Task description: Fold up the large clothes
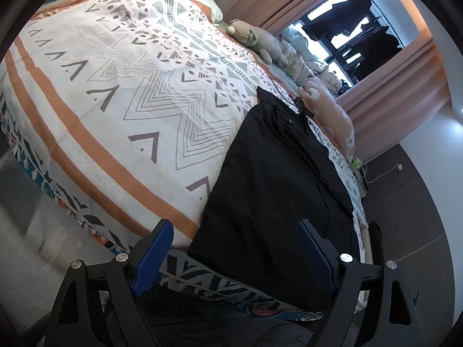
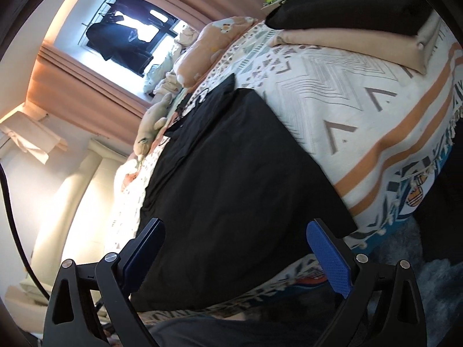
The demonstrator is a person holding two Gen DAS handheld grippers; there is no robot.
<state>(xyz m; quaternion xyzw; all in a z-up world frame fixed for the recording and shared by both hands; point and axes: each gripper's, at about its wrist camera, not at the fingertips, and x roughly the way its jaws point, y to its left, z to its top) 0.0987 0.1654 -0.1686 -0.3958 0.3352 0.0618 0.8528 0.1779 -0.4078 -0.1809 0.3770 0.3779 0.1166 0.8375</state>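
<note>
A large black garment (image 1: 272, 179) lies flat on the patterned bed cover (image 1: 115, 92), its near hem hanging over the bed's front edge. My left gripper (image 1: 234, 237) hovers at that hem's left corner, jaws wide apart, nothing pinched between the blue pads (image 1: 150, 257). In the right wrist view the same black garment (image 2: 231, 179) fills the middle, and my right gripper (image 2: 234, 240) stands open over its near hem, blue pads (image 2: 330, 257) clear of the cloth.
Stuffed toys (image 1: 260, 40) and a peach pillow (image 1: 332, 112) line the bed's far side by the pink curtain (image 1: 411, 98). A folded dark item on a beige cushion (image 2: 356, 43) rests at a bed corner. Dark floor (image 1: 411, 202) lies beside the bed.
</note>
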